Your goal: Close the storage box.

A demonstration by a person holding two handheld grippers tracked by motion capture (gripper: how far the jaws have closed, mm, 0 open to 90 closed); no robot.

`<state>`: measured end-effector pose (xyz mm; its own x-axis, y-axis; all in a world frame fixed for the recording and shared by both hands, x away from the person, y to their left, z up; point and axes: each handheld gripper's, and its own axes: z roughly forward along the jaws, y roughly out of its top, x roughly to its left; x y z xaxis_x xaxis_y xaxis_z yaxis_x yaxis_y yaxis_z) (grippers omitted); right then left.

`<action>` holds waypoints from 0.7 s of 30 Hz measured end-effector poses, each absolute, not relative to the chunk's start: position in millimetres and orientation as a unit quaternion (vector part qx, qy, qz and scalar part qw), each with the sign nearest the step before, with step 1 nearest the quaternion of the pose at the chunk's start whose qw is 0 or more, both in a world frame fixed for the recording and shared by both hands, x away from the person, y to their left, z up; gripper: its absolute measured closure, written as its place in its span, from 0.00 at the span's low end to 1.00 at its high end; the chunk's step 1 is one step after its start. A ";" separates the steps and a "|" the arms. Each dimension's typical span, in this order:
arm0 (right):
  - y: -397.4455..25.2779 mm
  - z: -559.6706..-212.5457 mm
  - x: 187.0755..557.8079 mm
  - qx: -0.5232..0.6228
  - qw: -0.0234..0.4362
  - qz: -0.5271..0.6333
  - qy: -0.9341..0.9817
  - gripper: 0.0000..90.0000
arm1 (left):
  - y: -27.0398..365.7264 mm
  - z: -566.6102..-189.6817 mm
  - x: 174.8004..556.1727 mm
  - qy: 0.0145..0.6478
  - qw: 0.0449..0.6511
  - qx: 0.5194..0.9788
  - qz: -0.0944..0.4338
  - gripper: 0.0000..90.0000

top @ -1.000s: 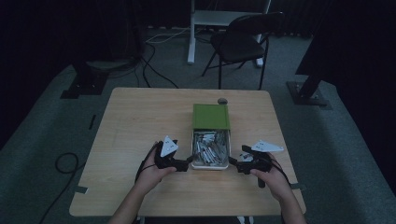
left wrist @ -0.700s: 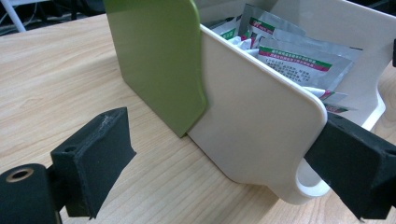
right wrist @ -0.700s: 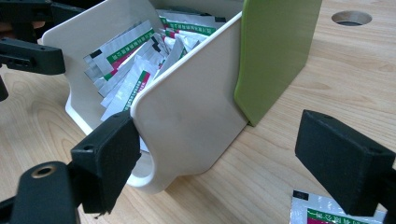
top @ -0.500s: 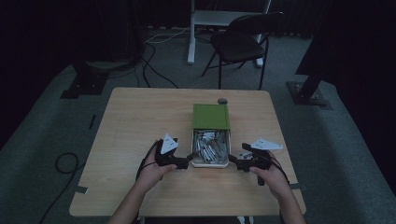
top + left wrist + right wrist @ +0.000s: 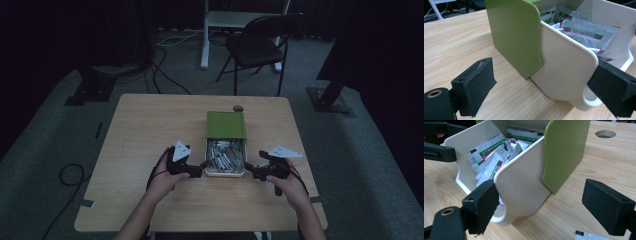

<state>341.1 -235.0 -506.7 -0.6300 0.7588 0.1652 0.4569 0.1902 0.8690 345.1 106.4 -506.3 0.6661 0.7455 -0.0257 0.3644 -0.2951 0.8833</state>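
- Cream plastic box (image 5: 225,172) stands near the front edge of the light wooden table (image 5: 140,130), at its middle, with its green plastic sliding lid (image 5: 226,124) pushed back over the far half.
- Open near half of the box exposes a loose heap of silver foil sachets with green and red print (image 5: 226,155); the left gripper view shows them piled against the inner walls (image 5: 586,32).
- Left gripper (image 5: 202,165) sits at the box's left front corner. Its 2 jaws stand wide: 1 lies against the rounded handle loop (image 5: 590,98) at the box's end, the other hangs free over the table.
- Right gripper (image 5: 250,170) sits at the right front corner, jaws also wide, 1 close against the box wall (image 5: 521,182); nothing is clamped.
- 1 silver sachet (image 5: 587,236) lies on the table beside the right gripper, outside the box.
- Judgement: the lid is partly open and the box is bracketed on both sides; grasping the box or the lid, and any handling of the sachets, appears not yet done.
- Round hole (image 5: 605,133) in the table lies beyond the lid; a dark folding chair (image 5: 260,45) stands behind the table.
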 end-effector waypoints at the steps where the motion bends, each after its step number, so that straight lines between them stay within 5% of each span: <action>1: -235.1 -506.4 341.6 0.403 0.154 0.492 0.756 0.16 | 106.1 -506.3 345.4 0.357 0.475 0.779 0.200 0.10; 21: -234.1 -505.9 351.4 0.415 0.163 0.491 0.748 0.16 | 103.7 -503.0 353.9 0.355 0.470 0.782 0.205 0.10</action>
<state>351.4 -234.1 -505.9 -0.6018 0.7815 0.1643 0.4613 0.1722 0.8704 353.9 103.7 -503.0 0.6636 0.7480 -0.0138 0.3636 -0.3063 0.8798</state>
